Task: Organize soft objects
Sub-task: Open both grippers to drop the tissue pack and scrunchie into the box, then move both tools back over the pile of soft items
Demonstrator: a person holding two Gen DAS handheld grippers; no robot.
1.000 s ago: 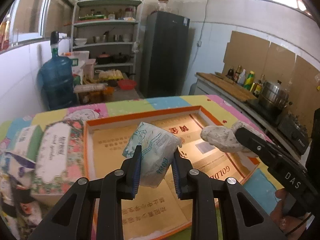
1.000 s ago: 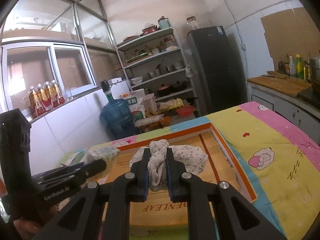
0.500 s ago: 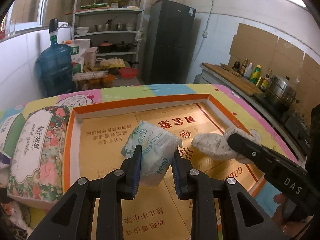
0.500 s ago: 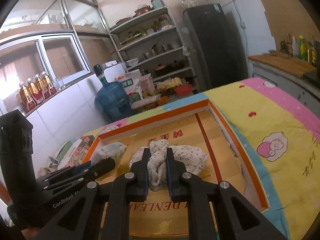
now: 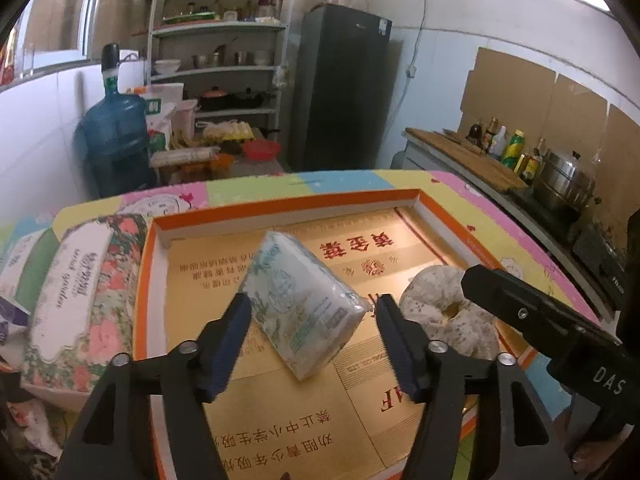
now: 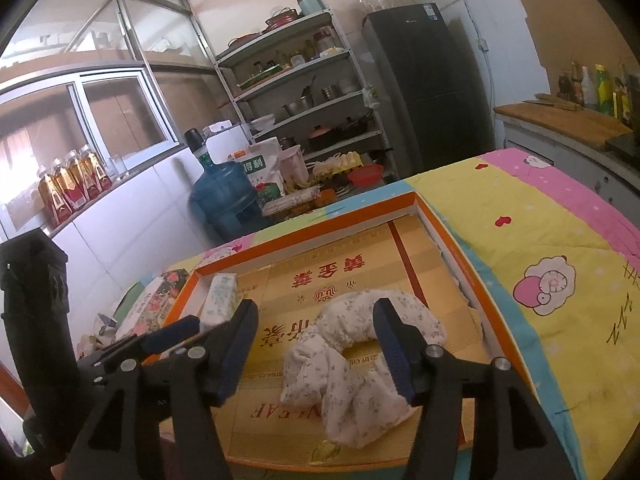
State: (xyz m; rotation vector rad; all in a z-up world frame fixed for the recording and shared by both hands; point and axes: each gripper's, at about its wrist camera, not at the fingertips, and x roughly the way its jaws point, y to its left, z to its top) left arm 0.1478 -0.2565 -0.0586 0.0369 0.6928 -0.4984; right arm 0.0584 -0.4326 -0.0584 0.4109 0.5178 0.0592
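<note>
The floral tissue box (image 5: 76,292) sits outside the orange-rimmed tray (image 5: 280,206), touching its wall at about nine o'clock in the left wrist view. Inside the tray, the tissue packet (image 5: 298,304) lies on the gold cardboard floor, tipped on one long edge. The left gripper (image 5: 314,322) has just been opening; its jaws stand spread with the packet between them, and neither pad presses on it. The risk here is that a backward pull drags a pad along the slick wrapper and rolls the packet flat or skews it toward the cloth.

At three o'clock from the packet, the floral cloth bundle (image 6: 356,344) rests curled on the tray floor, near the right wall. The right gripper (image 6: 318,344) has likewise just been opening, jaws apart and straddling the bundle, though the right pad looks very close to the fabric. Loose folds could snag on that pad and lift out with it, unrolling the bundle. The two grippers also hang near each other, so a careless withdrawal may knock them together.
</note>
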